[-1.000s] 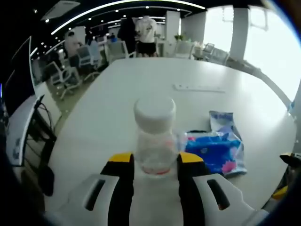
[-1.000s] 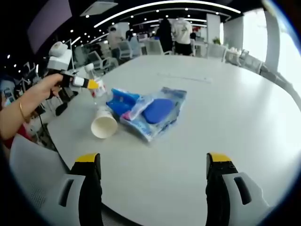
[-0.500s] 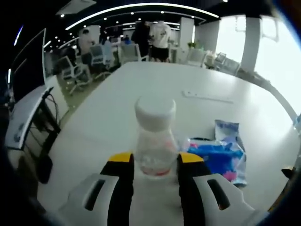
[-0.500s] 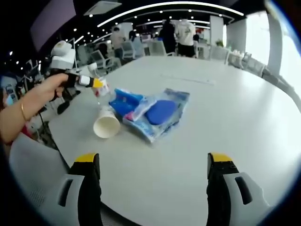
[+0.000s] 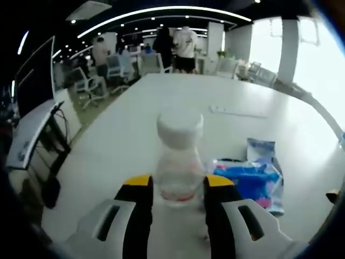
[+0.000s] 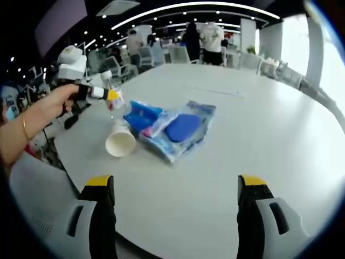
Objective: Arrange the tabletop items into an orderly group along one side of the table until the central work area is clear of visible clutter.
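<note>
Office chairs [image 5: 89, 86] and standing people [image 5: 185, 48] behind.

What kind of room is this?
Probably an open-plan office: a big white table, white swivel chairs at the far end, and strip lights across the dark ceiling.

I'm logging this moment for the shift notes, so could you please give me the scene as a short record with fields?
left gripper: shut on a clear bottle with a white cap, held upright
right gripper: open, jaws wide apart above the white table, holding nothing
paper cup: lying on its side, mouth toward the right gripper view
blue packets: heaped beside the paper cup, touching it
background: office chairs and standing people beyond the table
</note>
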`<state>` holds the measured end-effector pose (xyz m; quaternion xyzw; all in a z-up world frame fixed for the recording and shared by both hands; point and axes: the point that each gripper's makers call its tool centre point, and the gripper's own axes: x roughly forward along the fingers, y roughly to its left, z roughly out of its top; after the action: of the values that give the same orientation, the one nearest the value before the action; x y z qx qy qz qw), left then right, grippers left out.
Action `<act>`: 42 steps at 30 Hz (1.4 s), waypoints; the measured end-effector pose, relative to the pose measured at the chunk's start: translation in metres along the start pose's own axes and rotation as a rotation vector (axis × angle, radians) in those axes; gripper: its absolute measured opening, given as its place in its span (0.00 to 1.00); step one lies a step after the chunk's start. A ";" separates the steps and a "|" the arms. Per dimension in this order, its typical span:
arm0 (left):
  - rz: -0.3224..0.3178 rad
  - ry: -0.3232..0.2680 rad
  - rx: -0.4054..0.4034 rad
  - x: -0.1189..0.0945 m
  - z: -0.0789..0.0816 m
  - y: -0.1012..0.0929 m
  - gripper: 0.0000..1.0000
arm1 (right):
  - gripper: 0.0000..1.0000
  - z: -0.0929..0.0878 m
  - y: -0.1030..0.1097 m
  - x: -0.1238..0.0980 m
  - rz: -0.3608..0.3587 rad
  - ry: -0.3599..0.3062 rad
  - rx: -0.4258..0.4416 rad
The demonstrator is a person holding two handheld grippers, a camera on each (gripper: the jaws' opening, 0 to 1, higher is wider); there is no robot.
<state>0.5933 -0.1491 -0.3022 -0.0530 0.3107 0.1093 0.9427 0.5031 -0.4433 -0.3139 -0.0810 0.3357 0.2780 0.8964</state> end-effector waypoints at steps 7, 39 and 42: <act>-0.039 -0.065 -0.016 -0.001 0.006 -0.004 0.48 | 0.94 -0.002 -0.001 0.000 -0.010 0.009 -0.012; -0.083 -0.400 0.117 0.006 0.016 -0.005 0.40 | 0.94 -0.006 -0.004 0.001 -0.024 0.026 -0.012; -0.080 -0.400 0.123 0.008 0.018 -0.005 0.39 | 0.94 -0.009 -0.004 0.001 -0.023 0.036 -0.016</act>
<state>0.6113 -0.1492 -0.2928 0.0150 0.1211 0.0611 0.9906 0.5013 -0.4490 -0.3215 -0.0973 0.3484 0.2687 0.8927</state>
